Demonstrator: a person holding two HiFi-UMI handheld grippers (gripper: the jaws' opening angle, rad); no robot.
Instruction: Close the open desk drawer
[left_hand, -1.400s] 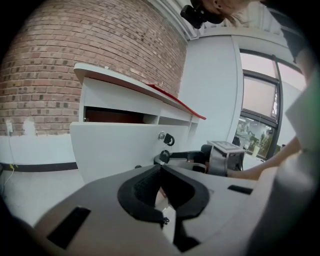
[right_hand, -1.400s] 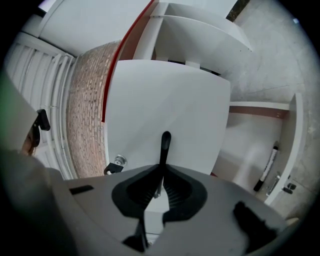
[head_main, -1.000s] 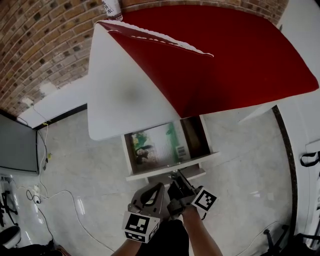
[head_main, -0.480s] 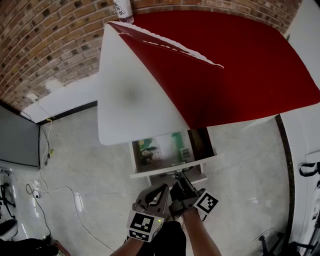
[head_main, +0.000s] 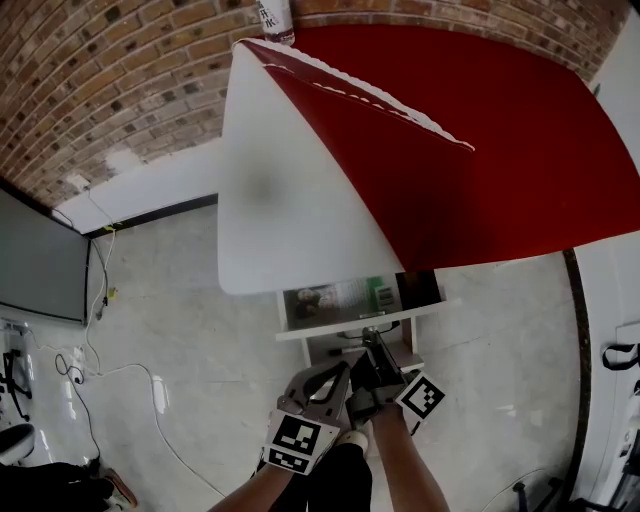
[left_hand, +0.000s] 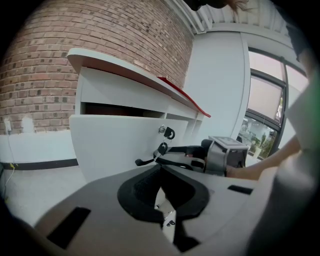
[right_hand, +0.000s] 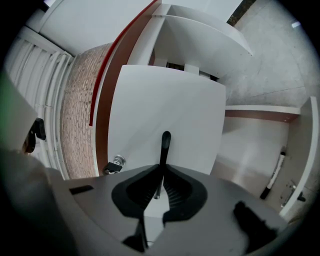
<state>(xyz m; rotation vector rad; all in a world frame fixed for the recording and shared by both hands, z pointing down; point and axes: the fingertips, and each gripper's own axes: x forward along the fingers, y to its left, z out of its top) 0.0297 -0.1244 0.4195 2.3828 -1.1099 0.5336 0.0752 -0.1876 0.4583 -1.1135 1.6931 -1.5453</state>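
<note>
The white desk (head_main: 285, 190) with a red top part has its drawer (head_main: 350, 298) out by a narrow strip, papers showing inside. My right gripper (head_main: 372, 348) is shut on the thin black drawer handle (right_hand: 164, 147), which runs up between its pads against the white drawer front (right_hand: 170, 110). A key lock (right_hand: 116, 162) sits left of the handle. The left gripper view shows the drawer front (left_hand: 115, 142), the lock (left_hand: 166, 132) and my right gripper (left_hand: 172, 154) at the handle. My left gripper (head_main: 322, 385) hangs back from the drawer, shut, holding nothing.
A bottle (head_main: 276, 18) stands at the desk's far edge by the brick wall (head_main: 110, 80). A dark screen (head_main: 40, 265) and cables (head_main: 120, 372) lie on the floor at left. An open shelf with a pen (right_hand: 274, 172) sits beside the drawer.
The drawer has slid inward under the desktop; much less of its inside shows. My right gripper has moved with the handle toward the desk, and the left has followed a little.
</note>
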